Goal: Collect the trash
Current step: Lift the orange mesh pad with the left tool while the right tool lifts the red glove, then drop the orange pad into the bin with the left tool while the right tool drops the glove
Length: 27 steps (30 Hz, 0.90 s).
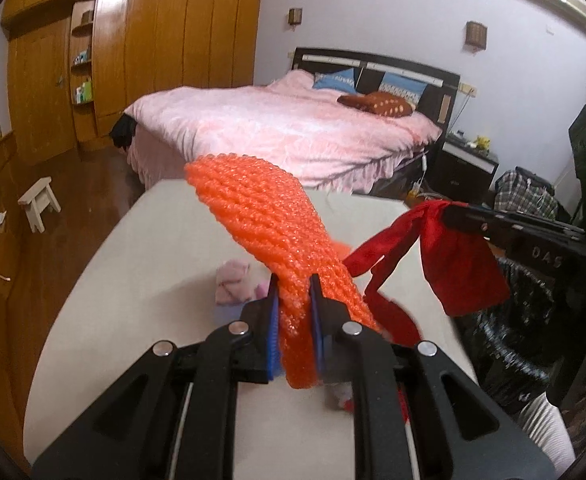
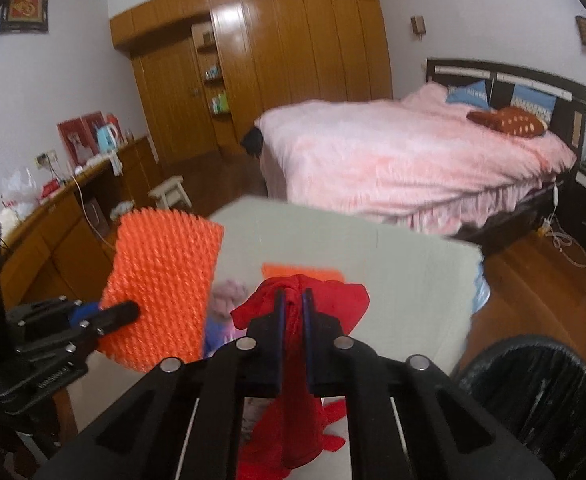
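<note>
- The orange foam netting is clamped between the blue pads of the left gripper; most of the sheet rises ahead of and above the fingertips, and a short tail hangs below the jaws.
- The red plastic bag is pinched in the right gripper, its jaws nearly together on a bunched fold; the rest sags beneath the fingers, and loose strips trail to the side.
- Both pieces hang above the pale table, lifted clear of it.
- The bin with its black liner stands down and to the right of the right gripper, beside the table's edge.
- In my judgement the step in hand is carrying both pieces to the bin. To do it well, keep both grips firm, bring each piece fully over the rim before letting go, and lower the dangling strips inside so they do not catch on the edge.
- More litter sits below the left gripper's fingertips: a pinkish crumpled wad, with a flat orange scrap just beyond the right gripper's tips.
- Both views are smeared, so what the pinkish wad is cannot be told; the bin is cut off by the frame edge, and its inside is not visible.
</note>
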Each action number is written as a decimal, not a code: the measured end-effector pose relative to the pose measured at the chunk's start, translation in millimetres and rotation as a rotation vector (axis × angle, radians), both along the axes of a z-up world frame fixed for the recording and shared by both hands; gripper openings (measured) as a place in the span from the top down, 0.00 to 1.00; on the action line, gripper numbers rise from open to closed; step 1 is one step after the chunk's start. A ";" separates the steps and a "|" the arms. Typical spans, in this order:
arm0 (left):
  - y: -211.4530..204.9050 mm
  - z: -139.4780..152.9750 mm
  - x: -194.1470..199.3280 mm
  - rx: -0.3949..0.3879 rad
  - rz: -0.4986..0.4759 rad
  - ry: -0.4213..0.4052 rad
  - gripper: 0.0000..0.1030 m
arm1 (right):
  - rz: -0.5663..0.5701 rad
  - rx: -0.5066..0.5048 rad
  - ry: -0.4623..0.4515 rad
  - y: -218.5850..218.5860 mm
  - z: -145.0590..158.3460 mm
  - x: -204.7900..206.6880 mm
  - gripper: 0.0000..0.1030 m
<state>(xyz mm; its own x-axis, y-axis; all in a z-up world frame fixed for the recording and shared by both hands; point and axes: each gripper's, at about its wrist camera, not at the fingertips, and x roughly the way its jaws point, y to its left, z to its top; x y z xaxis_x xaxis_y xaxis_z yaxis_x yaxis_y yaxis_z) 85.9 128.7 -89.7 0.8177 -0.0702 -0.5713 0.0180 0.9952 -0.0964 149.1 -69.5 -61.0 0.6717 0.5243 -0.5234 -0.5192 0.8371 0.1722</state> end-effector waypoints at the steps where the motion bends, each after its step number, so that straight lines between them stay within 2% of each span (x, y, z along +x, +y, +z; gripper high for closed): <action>1: -2.2 5.0 -1.2 -0.003 -0.004 -0.009 0.88 | -0.002 0.006 -0.015 -3.2 7.7 -3.0 0.92; 6: -22.1 21.5 -4.0 -0.007 -0.048 -0.042 0.88 | -0.036 0.027 -0.066 -22.2 33.4 -13.4 0.92; 10: -45.6 25.4 -2.3 -0.012 -0.096 -0.050 0.88 | -0.083 0.024 -0.085 -45.8 41.5 -23.1 0.92; 16: -88.5 18.9 4.9 -0.024 -0.190 -0.038 0.88 | -0.181 0.003 -0.089 -93.5 42.6 -36.6 0.92; 19: -114.3 14.0 8.6 -0.028 -0.247 -0.028 0.88 | -0.265 -0.004 -0.087 -132.3 41.4 -41.0 0.92; 27: -187.6 -3.1 22.3 -0.020 -0.408 -0.011 0.88 | -0.426 -0.045 -0.069 -197.1 24.0 -53.5 0.92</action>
<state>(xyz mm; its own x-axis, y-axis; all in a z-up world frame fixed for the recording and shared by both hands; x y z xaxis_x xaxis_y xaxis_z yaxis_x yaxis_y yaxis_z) 108.2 -58.9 -92.8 0.7266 -0.4010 -0.5579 0.4123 0.9040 -0.1129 95.6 -266.6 -37.1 0.8571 0.1707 -0.4860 -0.1350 0.9850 0.1079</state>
